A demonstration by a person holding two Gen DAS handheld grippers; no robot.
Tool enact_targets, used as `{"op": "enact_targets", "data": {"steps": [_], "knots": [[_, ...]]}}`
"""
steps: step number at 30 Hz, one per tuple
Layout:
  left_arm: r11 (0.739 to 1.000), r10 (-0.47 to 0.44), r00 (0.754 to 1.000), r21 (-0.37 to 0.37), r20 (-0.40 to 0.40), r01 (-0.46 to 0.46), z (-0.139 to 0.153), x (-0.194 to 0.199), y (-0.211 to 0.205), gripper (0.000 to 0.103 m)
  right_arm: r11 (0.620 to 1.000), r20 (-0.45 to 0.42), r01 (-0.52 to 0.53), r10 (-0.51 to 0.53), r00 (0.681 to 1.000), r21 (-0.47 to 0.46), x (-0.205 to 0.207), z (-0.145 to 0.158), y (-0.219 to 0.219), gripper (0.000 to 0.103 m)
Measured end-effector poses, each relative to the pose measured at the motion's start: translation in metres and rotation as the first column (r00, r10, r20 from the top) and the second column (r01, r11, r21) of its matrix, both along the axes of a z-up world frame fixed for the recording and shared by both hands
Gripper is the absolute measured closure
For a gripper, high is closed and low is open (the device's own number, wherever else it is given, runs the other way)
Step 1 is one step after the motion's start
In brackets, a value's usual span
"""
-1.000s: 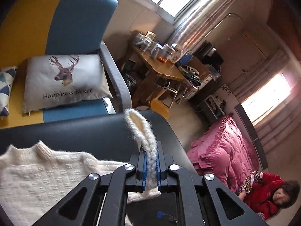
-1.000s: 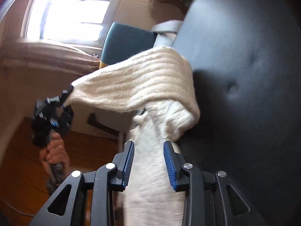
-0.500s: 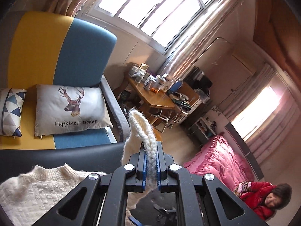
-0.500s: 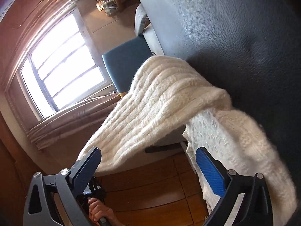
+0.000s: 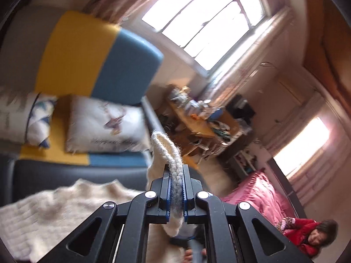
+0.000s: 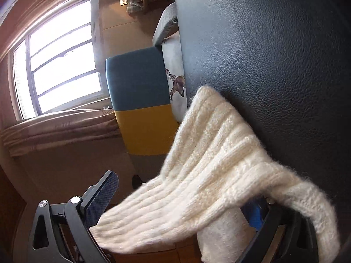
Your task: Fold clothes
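The left tool [image 5: 176, 191] pinches a ribbed edge of the cream sweater [image 5: 50, 210], lifting it above the dark bench [image 5: 76, 173], where the body lies spread. The right tool [image 6: 182, 214] stands spread wide, gripping nothing, with the raised knit draped across it. To fold well, I'd carry the pinched edge low and level over the body, keep the knit taut without stretching it, and move the right tool clear so the fold lands flat.

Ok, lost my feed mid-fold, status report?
Left gripper shut on the cream sweater cuff, lifted. Right gripper open, sweater sleeve draped across it. Body lies on the black table. Nothing in the way.
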State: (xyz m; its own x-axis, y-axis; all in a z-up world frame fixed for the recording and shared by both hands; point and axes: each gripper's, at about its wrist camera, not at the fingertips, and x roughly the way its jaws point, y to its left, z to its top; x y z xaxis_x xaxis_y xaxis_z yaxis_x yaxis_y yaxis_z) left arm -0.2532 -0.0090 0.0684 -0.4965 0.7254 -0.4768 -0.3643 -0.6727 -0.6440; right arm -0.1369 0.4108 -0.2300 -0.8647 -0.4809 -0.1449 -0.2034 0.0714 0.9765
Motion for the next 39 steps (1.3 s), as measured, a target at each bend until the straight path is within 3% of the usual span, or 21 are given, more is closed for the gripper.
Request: {"op": "enact_targets", "data": {"steps": [5,7,10,14,16,22,25,27,30,33,35,38,39], "knots": [[0.983,0.126,0.975,-0.157,0.181,-0.098,-0.110,-0.012,-0.047,0.095,0.989,0.027,-0.079,0.076,0.997,0.124,-0.008,0.008,-0.012,0.000],[0.975,0.140,0.958,-0.201,0.251,-0.090,-0.150,-0.013,-0.056,0.095,0.981,0.041,-0.100,0.094,0.995,0.169,-0.010,0.011,-0.017,0.001],[0.979,0.164,0.924,-0.171,0.346,-0.110,-0.193,-0.007,-0.073,0.095,0.962,0.069,-0.135,0.122,0.990,0.236,-0.014,0.016,-0.022,0.001],[0.983,0.181,0.884,-0.108,0.430,-0.149,-0.225,0.000,-0.093,0.095,0.930,0.113,-0.193,0.165,0.980,0.312,-0.017,0.021,-0.029,0.001],[0.979,0.198,0.879,-0.127,0.434,-0.158,-0.232,0.001,-0.099,0.095,0.916,0.132,-0.215,0.181,0.975,0.339,-0.019,0.024,-0.031,0.001],[0.974,0.182,0.939,-0.182,0.293,-0.132,-0.205,0.012,-0.100,0.095,0.858,0.118,-0.279,0.252,0.960,0.432,-0.020,0.041,-0.041,0.001],[0.952,0.208,0.905,-0.287,0.371,-0.101,-0.229,0.010,-0.097,0.093,0.862,0.184,-0.325,0.273,0.944,0.388,-0.015,0.025,-0.037,0.002],[0.959,0.222,0.889,-0.255,0.400,-0.125,-0.239,0.015,-0.106,0.090,0.867,0.171,-0.310,0.263,0.950,0.390,-0.004,0.027,-0.028,0.005],[0.959,0.268,0.875,-0.202,0.403,-0.201,-0.232,0.020,-0.122,0.082,0.890,0.143,-0.272,0.235,0.961,0.367,0.009,0.029,-0.010,0.005],[0.931,0.358,0.866,-0.208,0.349,-0.301,-0.211,0.029,-0.133,0.081,0.921,0.132,-0.243,0.212,0.968,0.303,0.016,0.025,0.002,0.005],[0.913,0.404,0.865,-0.188,0.298,-0.361,-0.194,0.040,-0.139,0.074,0.921,0.134,-0.245,0.213,0.968,0.304,0.018,0.028,0.002,0.005],[0.926,0.371,0.898,-0.159,0.235,-0.341,-0.176,0.047,-0.127,0.062,0.873,0.151,-0.238,0.191,0.970,0.425,0.027,0.047,0.000,0.005],[0.935,0.343,0.914,-0.175,0.218,-0.309,-0.175,0.047,-0.117,0.058,0.828,0.157,-0.238,0.183,0.970,0.507,0.029,0.058,-0.001,0.005]]}}
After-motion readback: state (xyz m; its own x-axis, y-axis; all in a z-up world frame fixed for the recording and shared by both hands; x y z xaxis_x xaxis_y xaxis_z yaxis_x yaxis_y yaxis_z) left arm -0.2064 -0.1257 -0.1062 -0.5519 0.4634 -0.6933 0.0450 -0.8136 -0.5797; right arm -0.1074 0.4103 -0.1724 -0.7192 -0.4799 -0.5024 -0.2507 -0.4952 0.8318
